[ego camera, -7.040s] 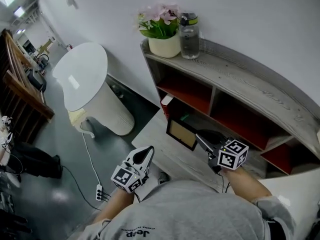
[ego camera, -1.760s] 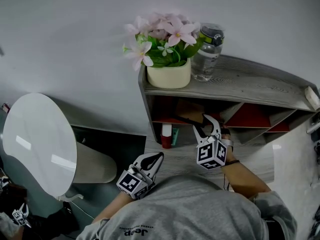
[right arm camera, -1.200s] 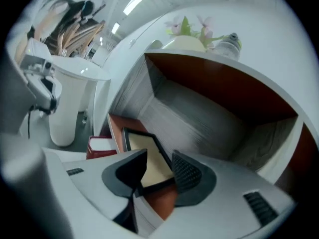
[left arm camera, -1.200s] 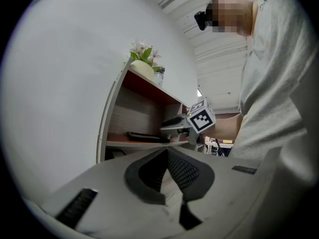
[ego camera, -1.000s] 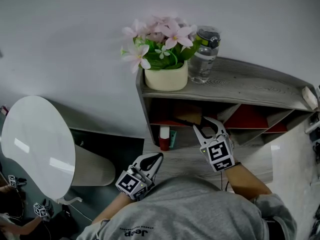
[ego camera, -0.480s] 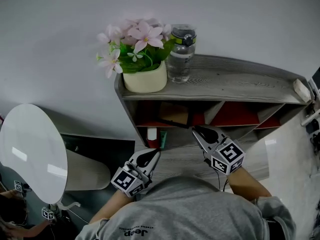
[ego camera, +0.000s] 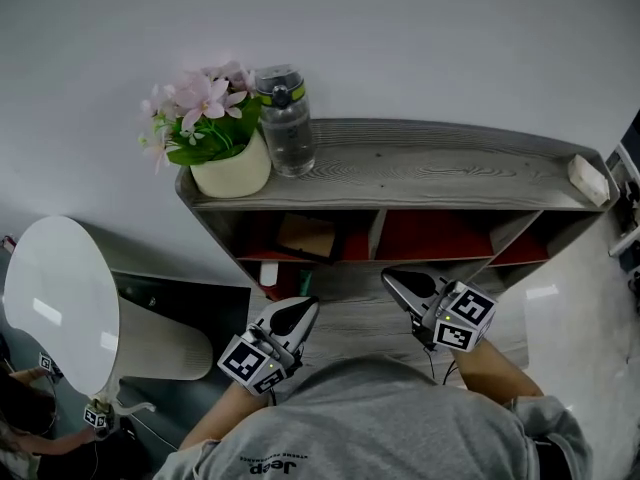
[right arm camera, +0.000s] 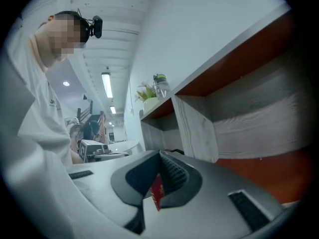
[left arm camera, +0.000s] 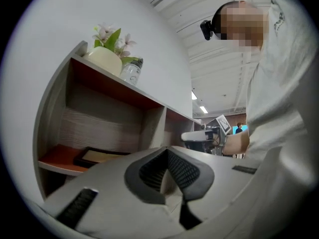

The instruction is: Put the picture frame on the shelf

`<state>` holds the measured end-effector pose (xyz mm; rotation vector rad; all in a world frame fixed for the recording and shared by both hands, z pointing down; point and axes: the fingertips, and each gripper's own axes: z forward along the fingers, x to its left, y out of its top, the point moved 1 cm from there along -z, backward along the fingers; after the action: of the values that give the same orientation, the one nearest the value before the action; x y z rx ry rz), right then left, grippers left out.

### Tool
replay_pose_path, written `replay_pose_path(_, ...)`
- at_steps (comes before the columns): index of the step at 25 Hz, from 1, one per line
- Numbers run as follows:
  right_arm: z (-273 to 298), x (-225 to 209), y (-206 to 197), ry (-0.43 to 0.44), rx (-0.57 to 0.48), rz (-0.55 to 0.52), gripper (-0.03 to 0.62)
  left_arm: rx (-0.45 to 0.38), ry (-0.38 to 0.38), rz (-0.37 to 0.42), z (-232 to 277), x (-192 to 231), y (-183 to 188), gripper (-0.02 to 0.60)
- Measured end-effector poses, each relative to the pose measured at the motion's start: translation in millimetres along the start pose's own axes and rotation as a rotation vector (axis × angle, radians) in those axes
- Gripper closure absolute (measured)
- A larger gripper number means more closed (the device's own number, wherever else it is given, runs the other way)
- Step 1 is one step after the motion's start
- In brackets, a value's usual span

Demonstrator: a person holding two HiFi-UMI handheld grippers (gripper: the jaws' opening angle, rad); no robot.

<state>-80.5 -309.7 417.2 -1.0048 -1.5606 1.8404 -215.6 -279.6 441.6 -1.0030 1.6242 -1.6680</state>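
Note:
The picture frame (ego camera: 306, 236) lies flat in the left compartment of the grey shelf (ego camera: 430, 168), on its red floor; the left gripper view shows the frame (left arm camera: 97, 157) from low down. My right gripper (ego camera: 392, 280) hangs in front of the middle compartment, apart from the frame. Its jaws have just been closing and now stand shut; a thin red sliver (right arm camera: 156, 192) shows at their seam, and I cannot tell what it is. My left gripper (ego camera: 305, 308) is shut with nothing in it, lower left of the frame.
A flower pot (ego camera: 225, 163) and a water bottle (ego camera: 285, 118) stand on the shelf top at the left, a small pale block (ego camera: 585, 180) at its right end. Small red and green containers (ego camera: 268, 273) stand below the frame. A white bin (ego camera: 60, 298) is at the left.
The right jaws went from open to shut. Both grippers drew back from the shelf, and the view swung right so that the whole shelf shows.

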Motion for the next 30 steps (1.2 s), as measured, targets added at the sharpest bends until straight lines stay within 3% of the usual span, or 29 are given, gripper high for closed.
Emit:
replay_pose_path(5, -53, -27, 6, 0.008, -0.021, 0.011, 0.6, -0.048, 0.009, 0.026, 41, -33, 4, 0.574)
replay_pose_path(11, -118, -62, 15, -0.042, -0.054, 0.009, 0.599, -0.067, 0.017, 0.039, 82, -70, 11, 0.572)
replay_pose_path(18, -177, -91, 26, -0.114, -0.061, -0.024, 0.591, -0.105, 0.037, -0.006, 111, -93, 29, 0.574)
replay_pose_path(30, -202, -111, 55, -0.186, -0.111, -0.041, 0.589, -0.088, 0.029, 0.049, 132, -93, 61, 0.574)
